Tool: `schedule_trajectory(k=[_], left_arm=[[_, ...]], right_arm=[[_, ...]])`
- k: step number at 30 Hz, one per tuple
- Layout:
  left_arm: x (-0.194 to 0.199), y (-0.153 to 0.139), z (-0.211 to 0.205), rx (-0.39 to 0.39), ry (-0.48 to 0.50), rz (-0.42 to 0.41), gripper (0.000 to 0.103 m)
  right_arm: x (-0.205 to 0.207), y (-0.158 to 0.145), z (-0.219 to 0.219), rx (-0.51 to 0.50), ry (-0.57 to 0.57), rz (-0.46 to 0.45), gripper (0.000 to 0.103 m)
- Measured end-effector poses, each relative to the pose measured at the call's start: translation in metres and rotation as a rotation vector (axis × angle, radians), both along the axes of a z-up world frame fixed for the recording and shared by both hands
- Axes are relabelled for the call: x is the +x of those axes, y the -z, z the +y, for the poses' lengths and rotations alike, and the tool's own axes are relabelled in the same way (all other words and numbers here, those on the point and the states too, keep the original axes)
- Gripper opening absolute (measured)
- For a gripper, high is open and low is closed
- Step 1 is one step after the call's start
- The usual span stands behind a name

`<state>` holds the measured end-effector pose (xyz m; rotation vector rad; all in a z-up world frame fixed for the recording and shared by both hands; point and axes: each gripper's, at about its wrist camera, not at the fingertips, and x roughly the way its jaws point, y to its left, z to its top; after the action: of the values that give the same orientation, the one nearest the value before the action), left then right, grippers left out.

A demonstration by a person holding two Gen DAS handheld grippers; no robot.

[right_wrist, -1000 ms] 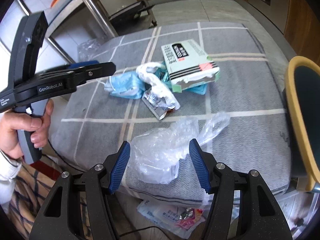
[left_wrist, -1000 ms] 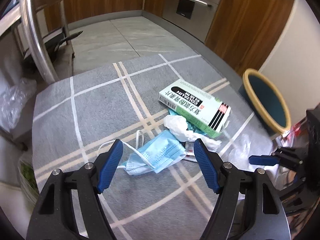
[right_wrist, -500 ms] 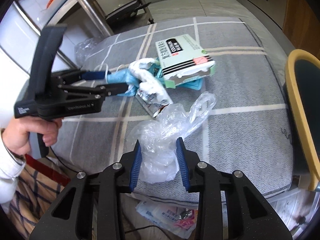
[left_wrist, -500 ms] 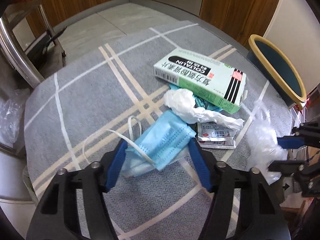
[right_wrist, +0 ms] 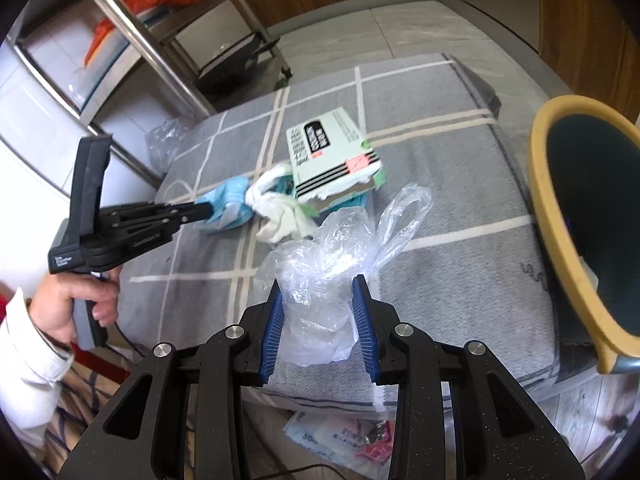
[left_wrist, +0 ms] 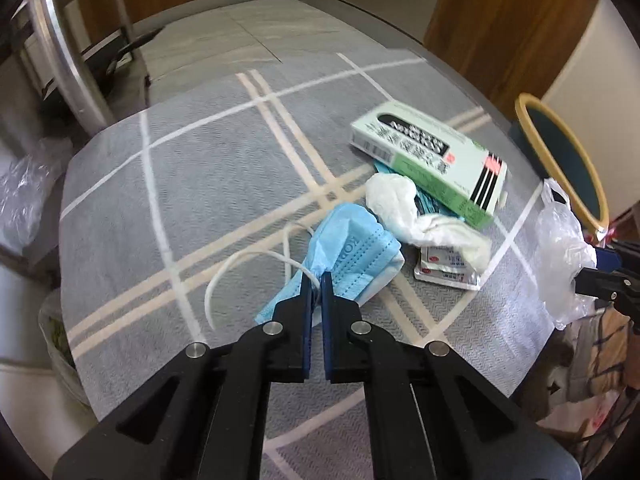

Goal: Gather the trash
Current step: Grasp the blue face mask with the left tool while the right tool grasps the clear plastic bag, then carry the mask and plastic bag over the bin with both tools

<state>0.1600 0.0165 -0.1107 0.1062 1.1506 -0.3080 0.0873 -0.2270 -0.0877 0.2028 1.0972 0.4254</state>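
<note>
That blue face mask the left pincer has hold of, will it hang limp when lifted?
Probably limp: the face mask is thin pleated cloth, already bunched where the left gripper pinches it. It looks very light. Its loose ear loop trails across the mat and may snag.

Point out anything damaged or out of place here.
The green medicine box has a ragged, torn-open end facing the clear plastic bag. A flat printed packet lies on the floor below the mat's near edge.
</note>
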Motion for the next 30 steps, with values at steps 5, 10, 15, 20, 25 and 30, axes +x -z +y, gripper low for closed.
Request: schedule_trajectory(k=[5,10,15,20,25,30], left_arm=[[-0.001,-0.021,0.012,-0.045,-0.059,-0.042,0.003],[-0.002,-0.048,0.025,-0.105,-0.119,-0.098,0.003],[-0.003,-0.079,0.037,-0.177,-0.181,-0.168,0.003],[-0.007,-0.105,0.048,-0.262,-0.235,-0.234,0.003],[-0.004,-0.124,0.04,-0.337,-0.222,-0.276,0.003],[0.0,-0.137,0.017,-0.38,-0.181,-0.293,0.003]], right_arm=[[0.0,-0.014,-0.014,0.015,0.03,-0.03,0.035],[0.0,-0.03,-0.029,0.026,0.064,-0.068,0.035],[0.0,-0.045,-0.044,0.025,0.097,-0.112,0.035],[-0.002,-0.058,-0.059,0.024,0.12,-0.152,0.035],[-0.003,-0.065,-0.07,0.021,0.146,-0.177,0.035],[-0.006,-0.07,-0.085,0.019,0.18,-0.196,0.035]])
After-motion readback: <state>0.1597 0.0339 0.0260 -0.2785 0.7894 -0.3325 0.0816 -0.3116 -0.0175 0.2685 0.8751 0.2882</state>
